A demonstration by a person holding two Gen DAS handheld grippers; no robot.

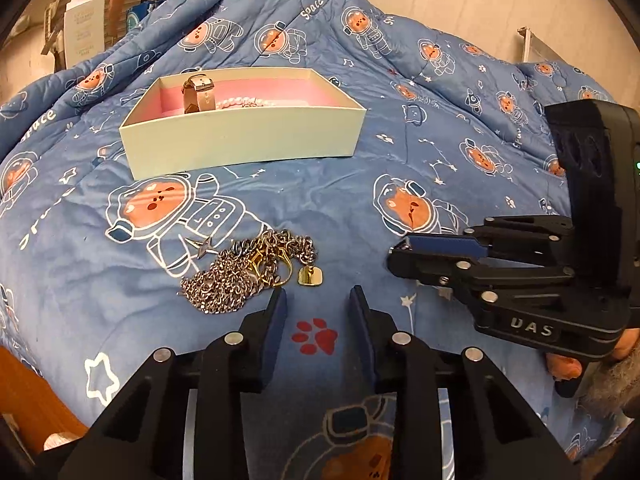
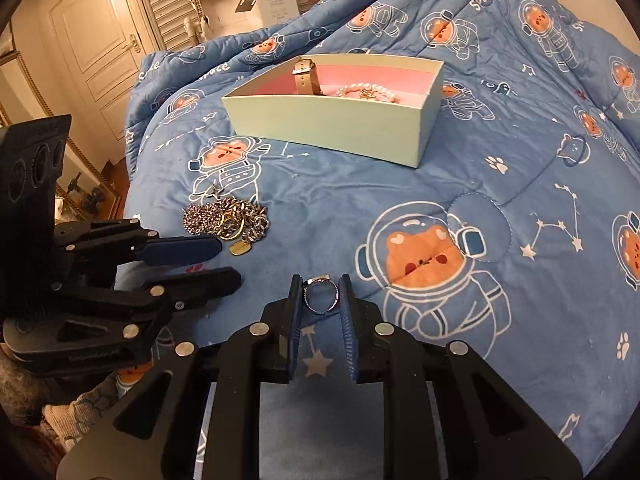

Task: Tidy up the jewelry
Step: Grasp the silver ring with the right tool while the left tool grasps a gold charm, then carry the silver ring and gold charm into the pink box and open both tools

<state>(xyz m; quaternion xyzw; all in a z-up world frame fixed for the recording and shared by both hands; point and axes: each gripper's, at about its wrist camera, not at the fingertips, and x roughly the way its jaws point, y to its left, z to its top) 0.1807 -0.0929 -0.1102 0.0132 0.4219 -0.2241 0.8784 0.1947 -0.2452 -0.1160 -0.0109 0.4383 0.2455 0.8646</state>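
A tangled pile of silver and gold chains with a gold tag lies on the blue blanket. My left gripper stands open just in front of the pile, with nothing between its fingers; the left fingertip is close to the chains. The right wrist view shows my right gripper shut on a small silver ring, low over the blanket. Farther back stands a pale green box with pink lining. It holds a watch and a pearl bracelet.
The blanket with astronaut bear prints covers a bed and rises in folds behind the box. The left gripper shows at the left of the right wrist view, beside the chains. A door and cartons stand beyond the bed.
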